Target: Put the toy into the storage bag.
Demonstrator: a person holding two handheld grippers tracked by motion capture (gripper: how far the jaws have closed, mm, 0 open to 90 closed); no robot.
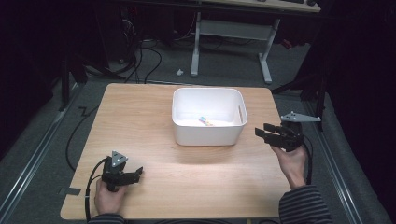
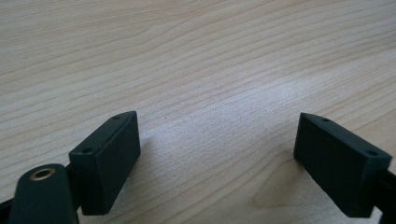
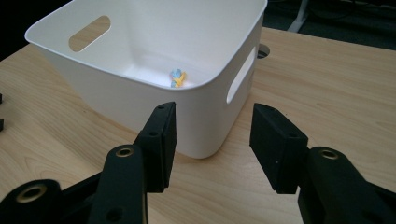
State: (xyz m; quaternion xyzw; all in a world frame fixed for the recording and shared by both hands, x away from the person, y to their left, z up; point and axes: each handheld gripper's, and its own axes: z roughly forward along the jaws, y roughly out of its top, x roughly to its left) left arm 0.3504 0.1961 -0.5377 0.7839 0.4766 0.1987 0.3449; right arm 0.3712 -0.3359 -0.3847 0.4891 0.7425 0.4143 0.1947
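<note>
You are working at a big wooden table [image 1: 154, 100]. It is the biggest thing here, and its top is light brown with wavy lines in the wood.

Next comes the white bin [image 1: 208, 135]. It sits on the table, a bit past the middle and away from you. In the right gripper view you see the white bin [image 3: 116, 98] close up, with a long handle hole in each of two sides.

Your right gripper [image 1: 261, 133] is up in the air just beside the bin's right side, pointing at it. Your right hand [image 1: 292, 163] holds it from below. In the right gripper view, your right gripper [image 3: 212, 140] has its fingers apart, with nothing between them. They point at a corner of the bin and do not touch it.

Your left gripper [image 1: 137, 173] rests low at the near left part of the table, well apart from the bin. In the left gripper view, your left gripper [image 2: 217, 158] has its fingers wide apart, with bare wood between them.

The smallest thing is a little blue and yellow toy [image 1: 204, 121]. It lies on the floor of the bin, near the front wall. You see the toy [image 3: 177, 77] in the right gripper view too.
</note>
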